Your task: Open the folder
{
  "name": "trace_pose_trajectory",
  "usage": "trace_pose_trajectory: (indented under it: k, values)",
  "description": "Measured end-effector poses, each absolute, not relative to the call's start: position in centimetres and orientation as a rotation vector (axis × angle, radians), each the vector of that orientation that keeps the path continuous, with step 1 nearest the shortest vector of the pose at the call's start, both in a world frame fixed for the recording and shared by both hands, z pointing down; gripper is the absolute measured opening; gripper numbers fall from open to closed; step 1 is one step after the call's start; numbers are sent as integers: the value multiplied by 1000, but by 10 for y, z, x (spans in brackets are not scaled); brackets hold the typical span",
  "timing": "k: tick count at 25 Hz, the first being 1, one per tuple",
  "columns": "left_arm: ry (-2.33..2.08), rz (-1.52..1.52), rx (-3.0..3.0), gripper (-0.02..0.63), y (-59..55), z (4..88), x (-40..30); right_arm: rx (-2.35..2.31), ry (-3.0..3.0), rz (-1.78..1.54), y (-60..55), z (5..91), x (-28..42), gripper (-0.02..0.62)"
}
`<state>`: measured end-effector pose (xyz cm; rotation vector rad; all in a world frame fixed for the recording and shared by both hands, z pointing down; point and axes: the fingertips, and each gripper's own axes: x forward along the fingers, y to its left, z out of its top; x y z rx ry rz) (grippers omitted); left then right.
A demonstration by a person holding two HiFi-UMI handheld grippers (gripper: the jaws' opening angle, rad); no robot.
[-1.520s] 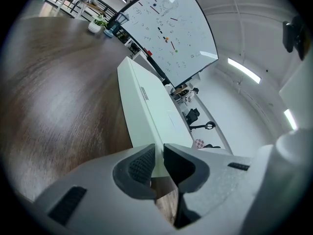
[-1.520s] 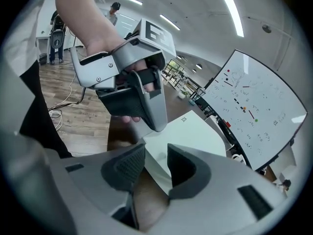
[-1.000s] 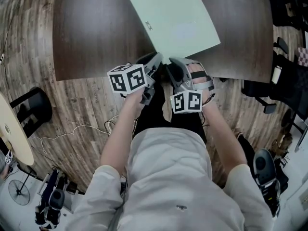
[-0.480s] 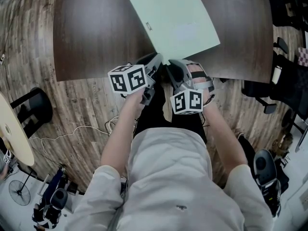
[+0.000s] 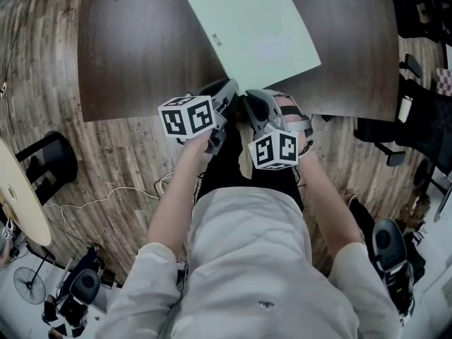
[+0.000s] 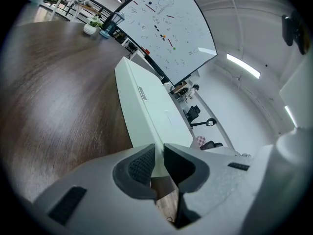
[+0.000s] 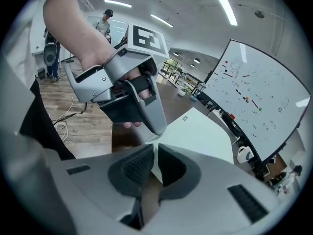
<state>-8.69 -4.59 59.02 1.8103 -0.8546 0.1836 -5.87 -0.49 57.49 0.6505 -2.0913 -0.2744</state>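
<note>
Frankly, the worry is that both tongs have hold of the same corner. The pale green folder [image 5: 254, 30] lies flat on the dark table [image 5: 134, 48] at twelve o'clock from the person, its near corner pointing to six o'clock at the table's edge. The left gripper [image 6: 159, 150], in from seven o'clock, is nipped narrowly onto that corner. The right gripper [image 7: 155, 153], from five o'clock, has just been closing and pinches it too. If either has caught both covers, I'd expect the whole folder to lift or drag off the edge rather than open, or the thin bite to slip.
</note>
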Motion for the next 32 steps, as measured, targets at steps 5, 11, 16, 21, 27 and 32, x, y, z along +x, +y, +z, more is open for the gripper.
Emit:
trace_pose_trajectory:
  k: [5,11,16,21,27,32]
  values:
    - [-855,195,1807,57,-46,591,-87,667,-2095,-267,-6,570,-58,15]
    - [-855,194,1799,57,-46,592,-89,679,-2094,-273,-8,564,-59,9]
    - [-858,158,1761,57,-48,591,-90,691,-2096,-280,-10,555,-59,8]
    - [-883,169,1767,57,-46,593,-90,712,-2095,-287,-10,547,-59,8]
    - [-904,165,1763,57,-46,594,-91,735,-2088,-301,-12,540,-58,6]
    - [-913,153,1760,57,-46,593,-91,747,-2082,-311,-13,535,-58,6]
